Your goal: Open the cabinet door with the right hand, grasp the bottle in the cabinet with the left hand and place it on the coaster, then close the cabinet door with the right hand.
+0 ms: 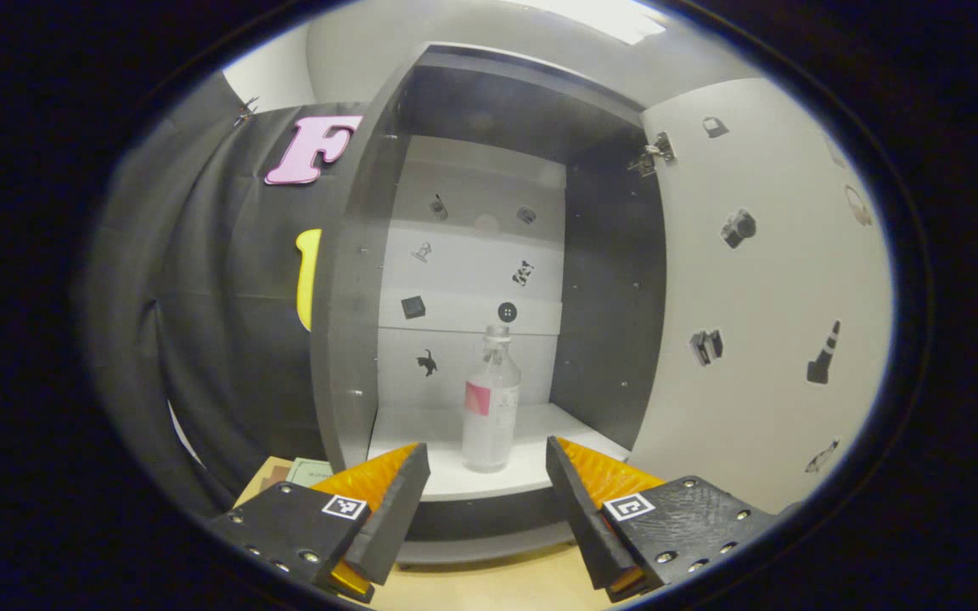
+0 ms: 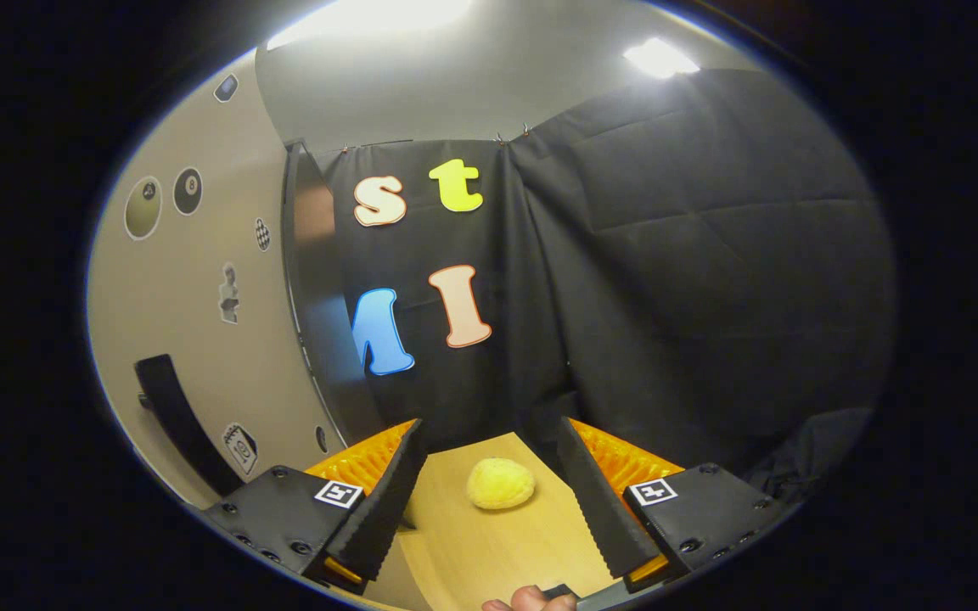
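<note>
In the left gripper view the cabinet [image 1: 345, 339] stands with its door [image 1: 761, 297] swung wide to the right. A clear bottle [image 1: 491, 399] with a pink label stands upright on the white shelf [image 1: 472, 479] near its front edge. My left gripper [image 1: 487, 462] is open just in front of the shelf, the bottle a little beyond and between the fingers, untouched. In the right gripper view my right gripper [image 2: 489, 467] is open and holds nothing; the door [image 2: 200, 339] with its dark handle [image 2: 179, 416] is to its left, apart from the fingers.
A yellow fuzzy ball [image 2: 500, 484] lies on the wooden table [image 2: 489, 543] ahead of the right gripper. A greenish flat piece [image 1: 306, 471] lies on the table left of the cabinet. Black cloth walls surround the booth. A fingertip [image 2: 527, 598] shows at the bottom.
</note>
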